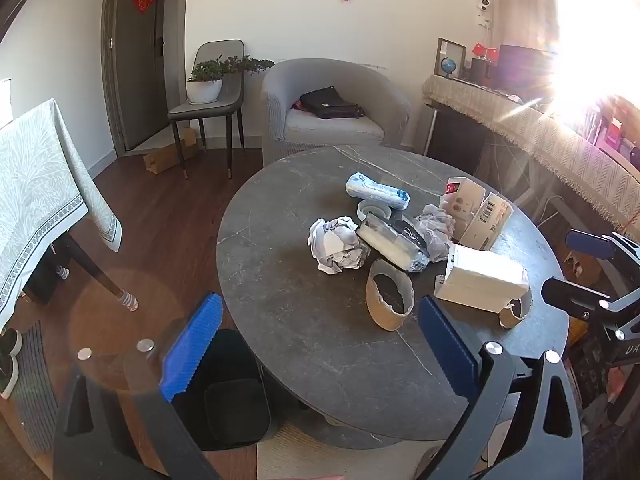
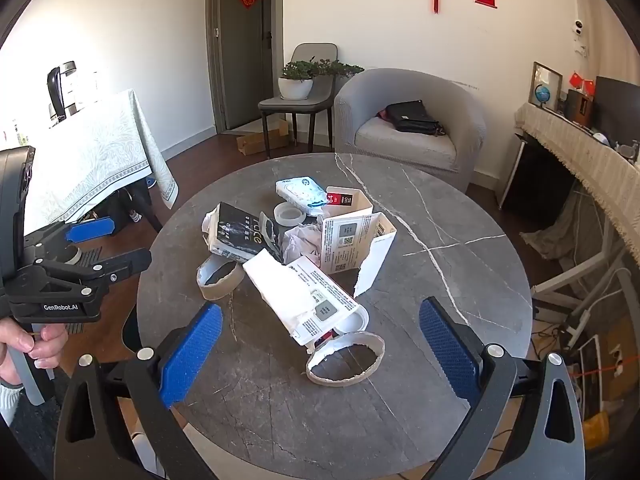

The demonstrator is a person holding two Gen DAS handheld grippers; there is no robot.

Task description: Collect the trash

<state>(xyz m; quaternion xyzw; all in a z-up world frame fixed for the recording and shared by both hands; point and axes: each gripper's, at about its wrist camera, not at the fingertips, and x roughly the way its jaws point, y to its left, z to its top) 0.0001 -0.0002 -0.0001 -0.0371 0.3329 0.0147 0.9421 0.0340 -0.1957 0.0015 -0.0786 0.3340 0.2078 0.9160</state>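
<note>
Jaws on both the left gripper (image 1: 316, 354) and right gripper (image 2: 320, 354) gape fully and hold nothing, above a round grey marble-look table (image 2: 460, 248) whose middle carries the trash. I'd start with the torn cardboard ring (image 2: 346, 358) at twelve o'clock of the right gripper, pinching its thin wall gently since it crushes. Crumpled paper (image 1: 338, 249), a glossy tissue pack (image 1: 378, 192) and stiff white boxes (image 2: 316, 300) could follow into the black bin (image 1: 224, 390), seven o'clock of the table.

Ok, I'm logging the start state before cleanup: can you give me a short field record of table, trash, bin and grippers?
surface: round grey table
trash: crumpled paper, cardboard ring, torn white box, black-and-white wrapper, clustered mid-table
bin: black bin on floor beside the table
left hand-held gripper: open, empty
right hand-held gripper: open, empty
</note>
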